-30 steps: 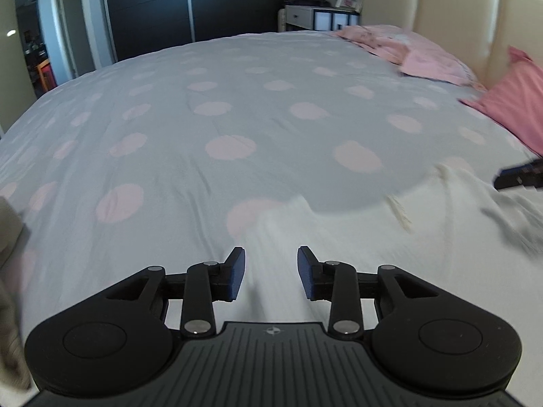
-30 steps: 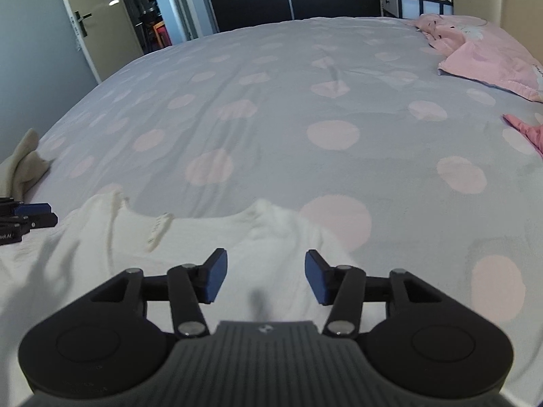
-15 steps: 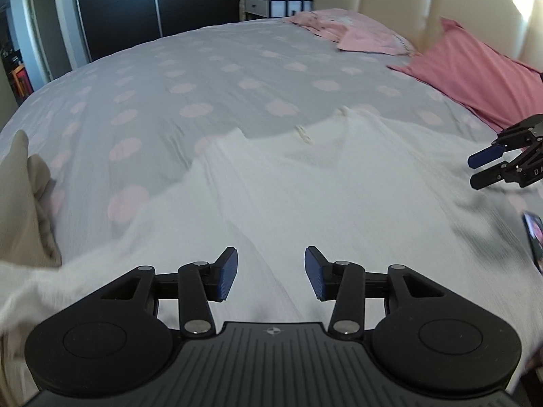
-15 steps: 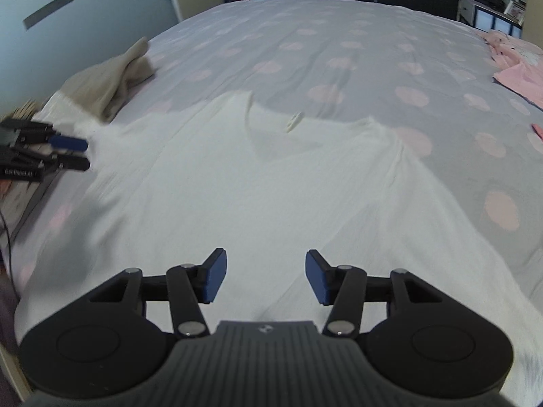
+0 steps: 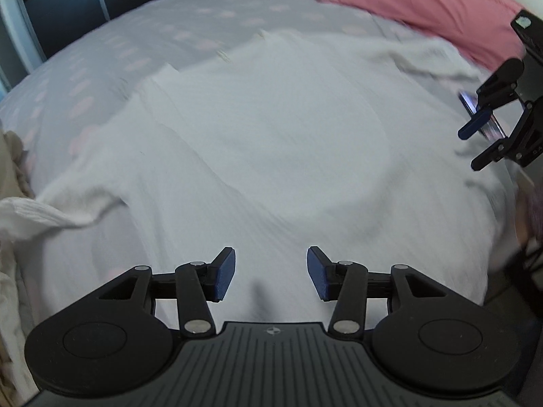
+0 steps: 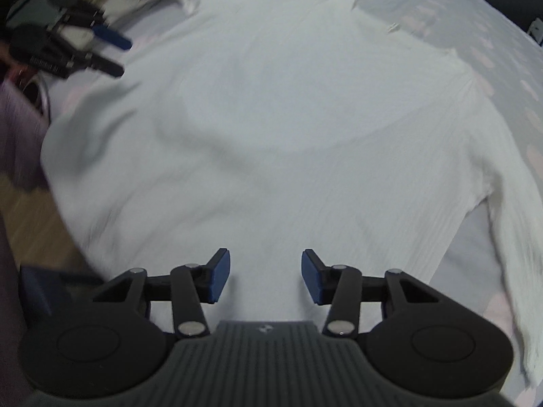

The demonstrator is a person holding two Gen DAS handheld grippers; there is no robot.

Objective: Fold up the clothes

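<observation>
White knit top (image 5: 271, 142) lies spread flat on the dotted bed (image 5: 112, 51), neck toward far side, sleeves out. Looks light, soft, floppy; best pinched at hem corners or shoulders, likely to sag. Left gripper (image 5: 270, 277) jaws half-wide and just opened further, nothing between. Right gripper (image 6: 265, 275) jaws half-wide and just narrowed, empty. Pink pillow (image 5: 424, 10) beyond. No legible writing.

White top (image 6: 288, 108) spread flat on spotted bedspread (image 6: 502, 30), right gripper (image 6: 265, 276) jaws apart above it
</observation>
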